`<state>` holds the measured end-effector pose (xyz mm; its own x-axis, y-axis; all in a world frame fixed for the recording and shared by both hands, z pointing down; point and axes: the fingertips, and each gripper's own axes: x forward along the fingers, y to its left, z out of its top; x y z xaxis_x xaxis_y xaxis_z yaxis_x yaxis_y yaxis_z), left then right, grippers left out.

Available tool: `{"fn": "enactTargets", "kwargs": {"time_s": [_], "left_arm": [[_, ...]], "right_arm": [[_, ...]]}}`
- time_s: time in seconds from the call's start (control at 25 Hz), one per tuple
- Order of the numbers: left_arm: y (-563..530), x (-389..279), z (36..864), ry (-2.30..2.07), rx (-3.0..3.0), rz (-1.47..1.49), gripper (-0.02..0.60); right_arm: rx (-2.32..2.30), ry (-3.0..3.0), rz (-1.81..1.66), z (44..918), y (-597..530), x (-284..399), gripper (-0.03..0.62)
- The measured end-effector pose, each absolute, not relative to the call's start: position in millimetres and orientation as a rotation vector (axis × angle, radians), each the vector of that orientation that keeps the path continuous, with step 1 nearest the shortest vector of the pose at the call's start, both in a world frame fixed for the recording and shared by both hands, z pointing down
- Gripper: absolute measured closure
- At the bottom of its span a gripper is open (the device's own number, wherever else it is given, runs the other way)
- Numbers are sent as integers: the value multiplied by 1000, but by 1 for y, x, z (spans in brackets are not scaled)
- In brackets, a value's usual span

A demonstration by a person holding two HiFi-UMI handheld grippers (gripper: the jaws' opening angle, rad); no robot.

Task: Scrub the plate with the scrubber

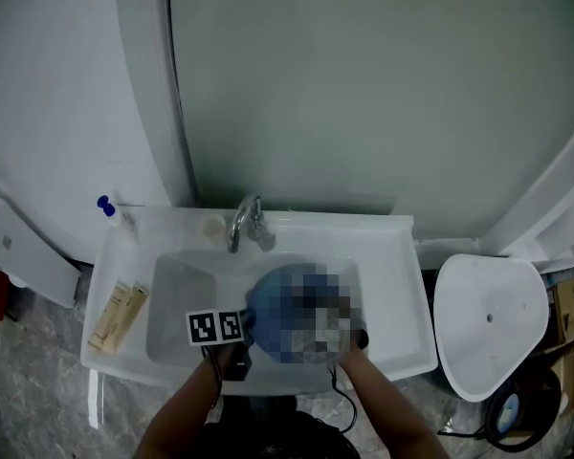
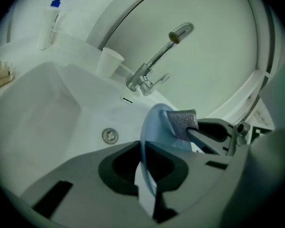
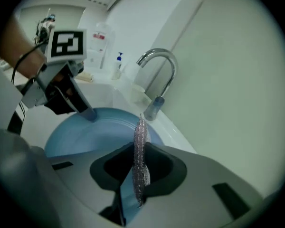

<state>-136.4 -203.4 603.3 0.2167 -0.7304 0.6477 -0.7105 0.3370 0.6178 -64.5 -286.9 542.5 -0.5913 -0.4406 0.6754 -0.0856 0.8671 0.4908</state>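
Your left gripper (image 2: 146,182) clamps plate (image 2: 154,127) rim above sink (image 2: 47,108); right gripper (image 3: 137,177) pinches scrubber (image 3: 141,137) flat. Risk: 1 thin rim grip, hard scrubbing twists plate loose into sink.

The basin (image 1: 177,304) is open on its left; the plate (image 3: 85,129) fills the right. The faucet (image 1: 247,223) overhangs the back edge, a cup (image 2: 108,63) beside it.

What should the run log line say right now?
left gripper: shut on plate rim | right gripper: shut on scrubber | scrubber: at plate face, contact unclear | plate: on edge above sink
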Motion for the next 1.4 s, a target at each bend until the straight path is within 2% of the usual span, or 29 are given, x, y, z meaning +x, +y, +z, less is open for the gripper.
{"fn": "enactTargets", "kwargs": {"time_s": [0.56, 0.88, 1.4], "left_arm": [[-194, -138, 572, -1471, 1451, -51, 551], [-194, -138, 569, -1454, 1454, -76, 551], [-209, -157, 575, -1464, 1403, -125, 551]], "right_arm": [[64, -2024, -902, 552, -222, -89, 514], [-187, -1924, -1099, 562, -181, -74, 513], [-467, -1822, -1162, 575, -155, -36, 514]]}}
